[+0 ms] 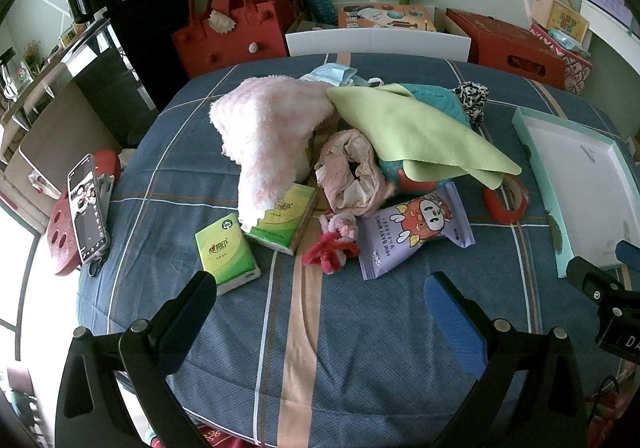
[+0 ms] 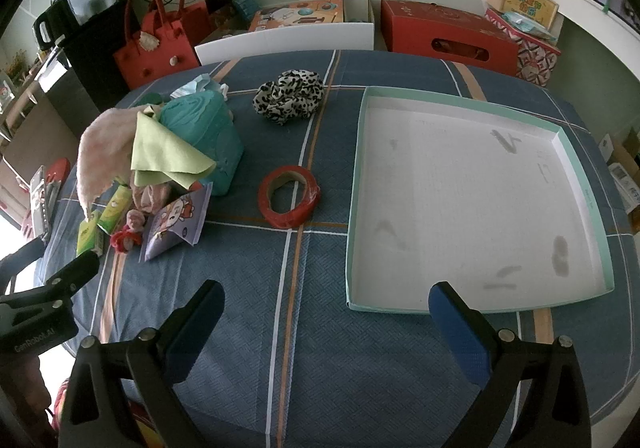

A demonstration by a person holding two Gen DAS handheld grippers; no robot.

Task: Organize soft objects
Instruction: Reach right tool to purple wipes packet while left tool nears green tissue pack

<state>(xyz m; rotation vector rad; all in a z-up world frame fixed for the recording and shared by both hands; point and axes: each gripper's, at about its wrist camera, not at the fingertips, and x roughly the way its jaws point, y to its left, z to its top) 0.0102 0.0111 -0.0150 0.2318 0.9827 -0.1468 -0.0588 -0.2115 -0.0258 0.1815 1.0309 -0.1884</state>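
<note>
A pile of soft things lies mid-table: a fluffy pink cloth [image 1: 264, 136], a light green cloth [image 1: 416, 128], a teal pack [image 2: 204, 128], a beige-pink scrunchie [image 1: 352, 172], a small red and pink hair tie [image 1: 332, 244], a purple baby wipes pack [image 1: 416, 228], two green tissue packs [image 1: 228, 252] and a leopard scrunchie [image 2: 288, 96]. A white tray with a mint rim [image 2: 472, 184] lies at the right, with nothing in it. My left gripper [image 1: 320, 296] is open, just short of the hair tie. My right gripper [image 2: 328, 308] is open over bare cloth beside the tray's near left corner.
A red tape roll [image 2: 290, 196] lies between the pile and the tray. A phone [image 1: 86, 208] on a red stand sits at the table's left edge. A red bag [image 1: 236, 28], red boxes [image 2: 448, 36] and a white chair back [image 1: 376, 42] stand behind the table.
</note>
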